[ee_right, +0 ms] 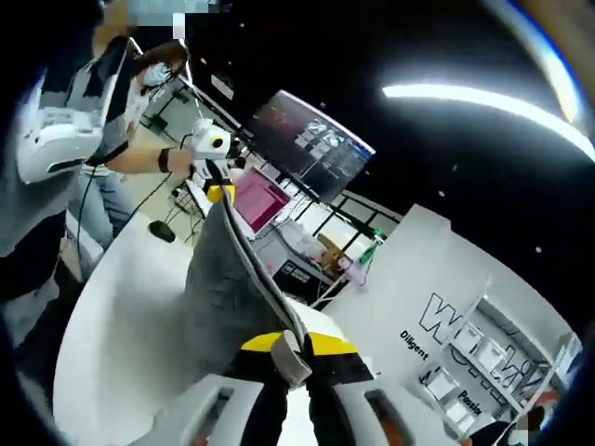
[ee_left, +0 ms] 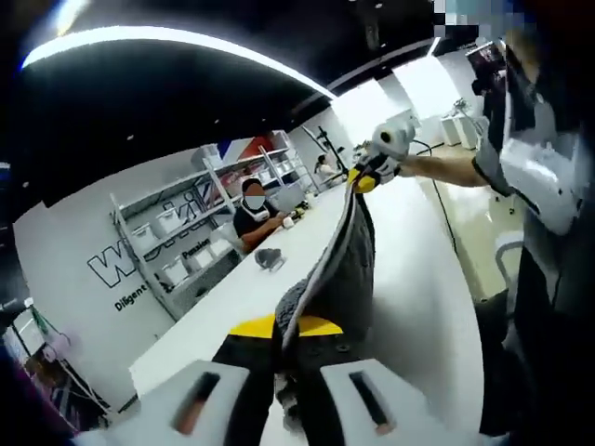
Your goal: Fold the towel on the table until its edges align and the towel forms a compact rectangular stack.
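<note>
Closest to me, my left gripper (ee_left: 286, 390) pinches shut on one corner of the grey towel (ee_left: 344, 269); my right gripper (ee_right: 290, 386) is clamped on the other corner. The towel hangs stretched between them, lifted off the white table (ee_left: 423, 288), its top edge taut and its body drooping. I judge no fold made yet: laying down, aligning and stacking all remain.

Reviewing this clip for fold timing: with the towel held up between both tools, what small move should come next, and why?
Probably lower both tools toward the table. The towel hangs stretched in the air, pinched by the left tool and right tool, so it must be laid flat before folding.
</note>
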